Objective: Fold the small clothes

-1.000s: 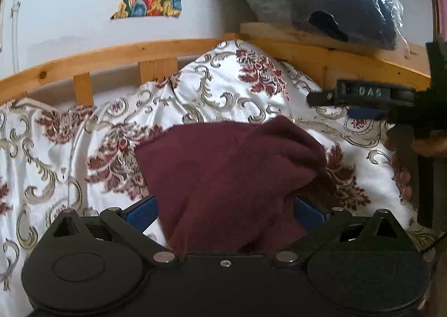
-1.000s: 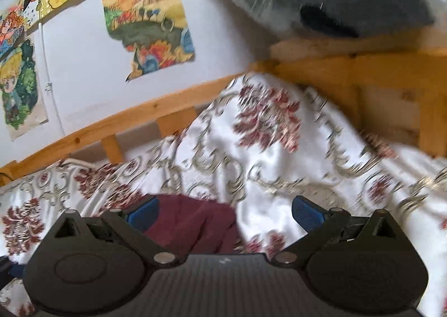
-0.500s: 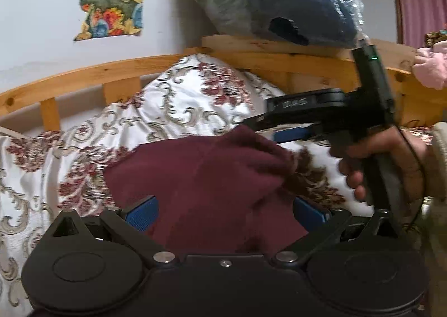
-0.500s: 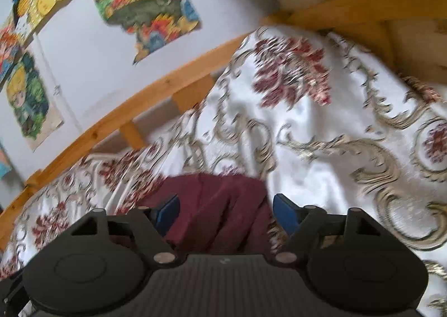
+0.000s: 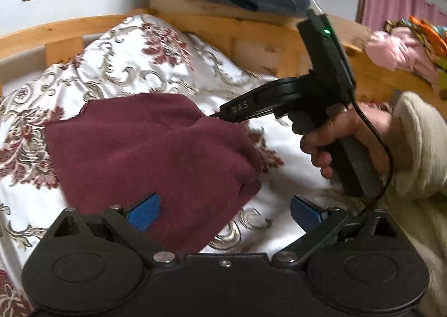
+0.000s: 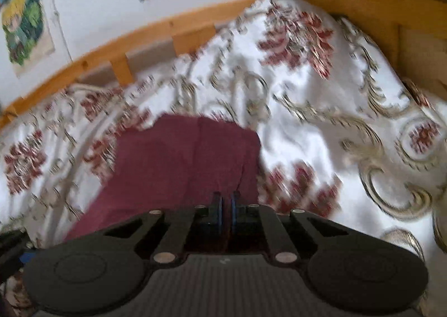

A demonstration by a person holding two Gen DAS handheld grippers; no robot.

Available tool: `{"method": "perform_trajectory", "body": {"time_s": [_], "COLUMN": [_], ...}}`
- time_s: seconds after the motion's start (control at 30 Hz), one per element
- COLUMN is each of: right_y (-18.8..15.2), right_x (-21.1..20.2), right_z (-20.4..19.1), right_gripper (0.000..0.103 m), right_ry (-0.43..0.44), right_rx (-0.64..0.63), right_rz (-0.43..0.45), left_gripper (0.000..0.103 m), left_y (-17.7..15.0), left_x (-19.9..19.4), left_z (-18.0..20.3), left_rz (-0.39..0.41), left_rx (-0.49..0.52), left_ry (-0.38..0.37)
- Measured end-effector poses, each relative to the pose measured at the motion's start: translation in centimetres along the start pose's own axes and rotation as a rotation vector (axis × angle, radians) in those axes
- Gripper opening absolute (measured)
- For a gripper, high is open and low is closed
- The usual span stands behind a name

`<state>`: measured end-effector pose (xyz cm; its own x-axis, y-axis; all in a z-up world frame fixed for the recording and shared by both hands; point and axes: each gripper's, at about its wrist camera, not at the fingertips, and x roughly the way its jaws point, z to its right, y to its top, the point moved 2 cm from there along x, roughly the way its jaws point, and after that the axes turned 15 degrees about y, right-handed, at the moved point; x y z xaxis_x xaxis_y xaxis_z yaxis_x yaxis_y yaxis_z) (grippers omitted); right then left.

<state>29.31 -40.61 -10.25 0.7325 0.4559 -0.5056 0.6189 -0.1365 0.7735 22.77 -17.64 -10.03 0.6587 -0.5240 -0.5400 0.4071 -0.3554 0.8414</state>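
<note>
matt maroon cloth (image 5: 145,149), glossy bedspread (image 5: 125,59)

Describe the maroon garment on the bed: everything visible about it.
The maroon garment is a small, soft, fleecy-looking piece lying rumpled and partly doubled over on the floral bedspread. The right gripper is shut on its edge, lifting a peak of cloth. The left gripper is open, its left pad against the cloth.

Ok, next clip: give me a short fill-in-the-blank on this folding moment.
1. The garment on the floral bedspread is ____ in colour.
2. The right gripper has just closed its jaws on the ____.
3. The left gripper has its jaws ____.
4. The bed frame is made of ____.

Missing words: maroon; garment; open; wood
</note>
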Motion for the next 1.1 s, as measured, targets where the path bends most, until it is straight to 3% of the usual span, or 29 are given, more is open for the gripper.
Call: {"method": "perform_trajectory", "body": {"time_s": [0.17, 0.27, 0.37, 0.5, 0.57, 0.6, 0.63, 0.8, 0.93, 1.03, 1.1], "right_y": [0.3, 0.7, 1.2, 1.9, 2.2, 2.4, 2.4, 2.6, 2.5, 2.4, 2.5], "right_x": [0.0, 0.3, 0.6, 1.5, 2.2, 2.7, 3.0, 3.2, 3.9, 3.8, 3.4], "right_z": [0.6, 0.9, 1.5, 1.8, 1.7, 1.7, 1.7, 0.7, 1.0, 1.7, 2.2], "right_gripper": [0.009, 0.014, 0.042, 0.044, 0.04, 0.022, 0.015, 0.012, 0.012, 0.022, 0.044], "right_ry": [0.021, 0.047, 0.071, 0.07, 0.048, 0.037, 0.029, -0.019, -0.033, -0.016, 0.009], "right_rx": [0.031, 0.049, 0.082, 0.084, 0.047, 0.033, 0.021, -0.08, -0.092, -0.045, -0.005], "right_rz": [0.043, 0.078, 0.123, 0.161, 0.161, 0.146, 0.135, 0.168, 0.141, 0.126, 0.141], "left_gripper": [0.1, 0.1, 0.101, 0.102, 0.102, 0.102, 0.102, 0.102, 0.102, 0.102, 0.102], "left_y": [0.0, 0.5, 0.9, 1.2, 1.0, 0.9, 0.6, -0.7, -1.4, -1.8, -1.9], "left_x": [-0.1, -0.8, -1.8, -2.3, -2.1, -1.9, -1.6, 0.4, 1.9, 2.3, 2.4], "left_z": [0.6, -0.2, -1.7, -4.5, -5.8, -6.5, -7.1, -8.9, -8.2, -8.0, -8.1], "left_rz": [0.007, 0.021, 0.057, 0.107, 0.103, 0.089, 0.065, -0.085, -0.159, -0.181, -0.192], "left_rx": [0.038, -0.013, -0.139, -0.343, -0.43, -0.476, -0.515, -0.613, -0.593, -0.591, -0.597], "left_ry": [0.028, 0.021, 0.01, 0.104, 0.167, 0.193, 0.21, 0.244, 0.234, 0.228, 0.216]}}
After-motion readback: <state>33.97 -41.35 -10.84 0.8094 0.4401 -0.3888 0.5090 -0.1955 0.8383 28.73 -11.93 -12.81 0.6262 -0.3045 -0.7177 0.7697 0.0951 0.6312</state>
